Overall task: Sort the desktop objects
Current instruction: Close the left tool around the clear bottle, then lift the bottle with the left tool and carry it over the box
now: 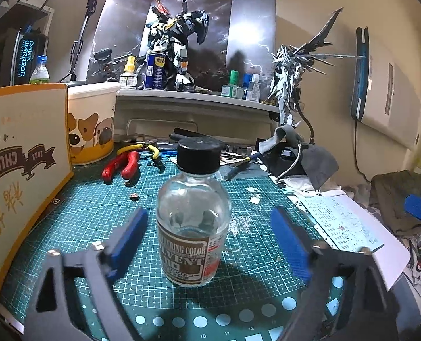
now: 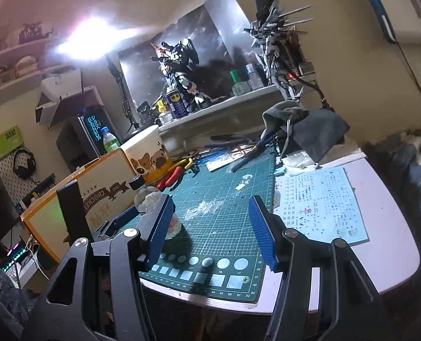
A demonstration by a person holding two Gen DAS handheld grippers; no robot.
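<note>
Solvent bottle (image 1: pixel 193 213), clear glass with a black cap, stands upright on the green cutting mat (image 1: pixel 97 207) that covers the worktop. It sits between the blue pads of the left gripper (image 1: pixel 210 236), whose jaws are spread wide and touch nothing. Behind it lie red-handled pliers (image 1: pixel 121 166), and an orange-edged cardboard box (image 1: pixel 23 156) stands to its left. Right gripper (image 2: pixel 213 230) hangs over the mat's near edge, jaws wide apart and holding nothing, beside a decal sheet (image 2: pixel 321 199).

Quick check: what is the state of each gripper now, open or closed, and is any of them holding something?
Left gripper: open, its fingers on either side of the solvent bottle, not clamped on it.
Right gripper: open, holding nothing, above the cutting mat.
</note>
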